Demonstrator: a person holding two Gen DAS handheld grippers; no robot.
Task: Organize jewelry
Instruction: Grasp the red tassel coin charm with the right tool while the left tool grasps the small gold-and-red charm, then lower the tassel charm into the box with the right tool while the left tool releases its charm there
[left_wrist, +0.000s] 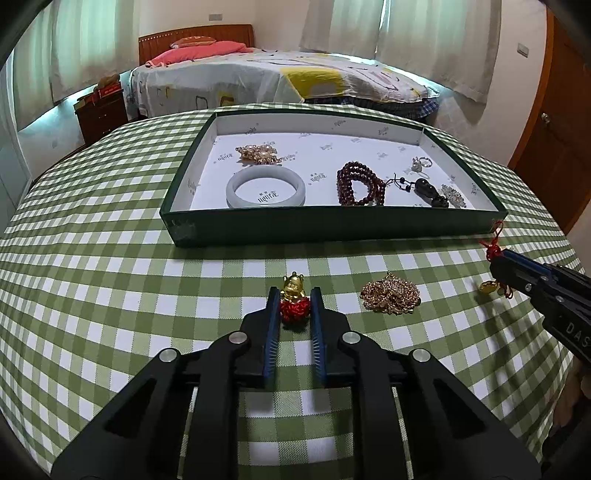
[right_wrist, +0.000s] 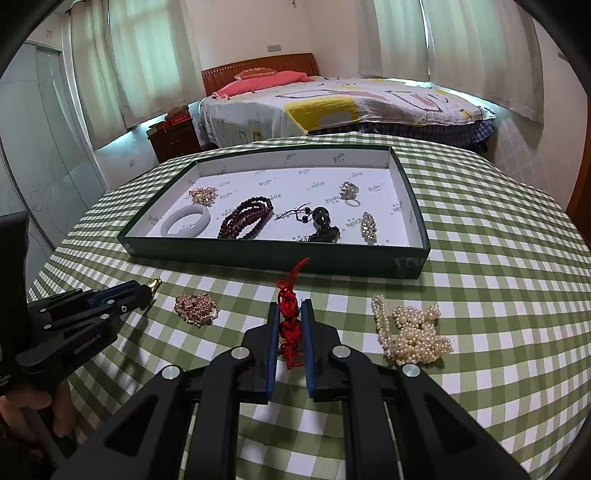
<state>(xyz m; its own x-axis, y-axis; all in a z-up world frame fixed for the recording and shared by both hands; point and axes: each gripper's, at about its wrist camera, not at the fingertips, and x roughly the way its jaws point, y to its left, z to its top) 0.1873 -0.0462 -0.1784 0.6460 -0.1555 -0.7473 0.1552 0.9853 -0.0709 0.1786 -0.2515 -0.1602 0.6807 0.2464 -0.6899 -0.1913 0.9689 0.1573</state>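
My left gripper (left_wrist: 294, 295) is shut on a gold figurine charm with a red knotted cord (left_wrist: 294, 301), held over the green checked tablecloth. My right gripper (right_wrist: 290, 308) is shut on a red knotted cord ornament (right_wrist: 290, 325); in the left wrist view a gold piece (left_wrist: 488, 287) hangs from it. A green tray with white lining (left_wrist: 332, 223) holds a pale jade bangle (left_wrist: 266, 188), dark red beads (left_wrist: 356, 184), a gold pearl piece (left_wrist: 258, 152), a ring (left_wrist: 420, 164) and a black pendant (left_wrist: 428, 190). A gold chain pile (left_wrist: 390, 293) lies between the grippers.
A pearl necklace pile (right_wrist: 413, 332) lies on the cloth right of my right gripper. The gold chain pile also shows in the right wrist view (right_wrist: 197, 308). Behind the table stand a bed (left_wrist: 277, 77) and a dark nightstand (left_wrist: 101, 114).
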